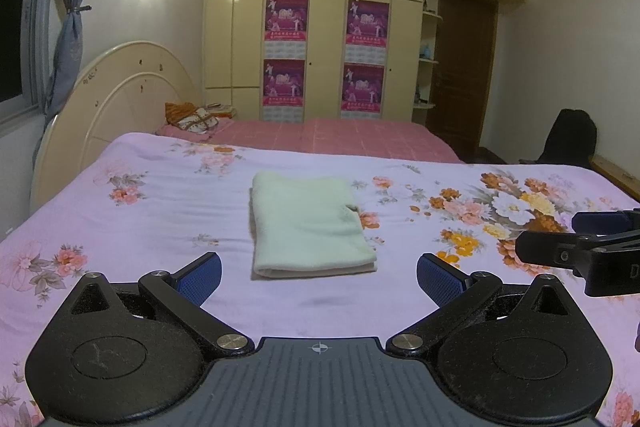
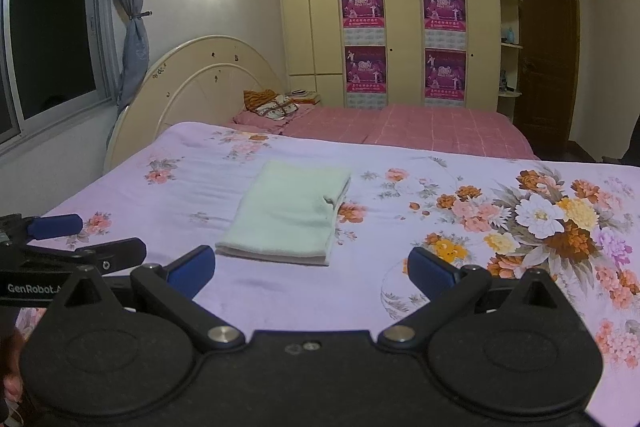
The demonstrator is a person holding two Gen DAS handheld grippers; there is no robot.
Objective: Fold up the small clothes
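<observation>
A pale green cloth (image 1: 310,223) lies folded into a neat rectangle on the floral lilac bedsheet (image 1: 160,195), near the middle of the bed and just ahead of both tools. A small dark fold or gap shows along its right edge; what it is cannot be made out.

The left gripper (image 1: 319,277) hangs over the sheet just short of the cloth's near edge, its blue-padded fingers (image 1: 204,277) spread wide and holding nothing. The right gripper (image 2: 311,273) sits beside it, equally wide apart and empty, clear of the cloth.

Each gripper appears in the other's view only partly, cut off by the frame edge. Behind, a second bed with a pink checked cover (image 1: 360,139) and a cream wardrobe (image 1: 320,27) carrying four magenta posters (image 1: 286,19), whose print is too small to read.
</observation>
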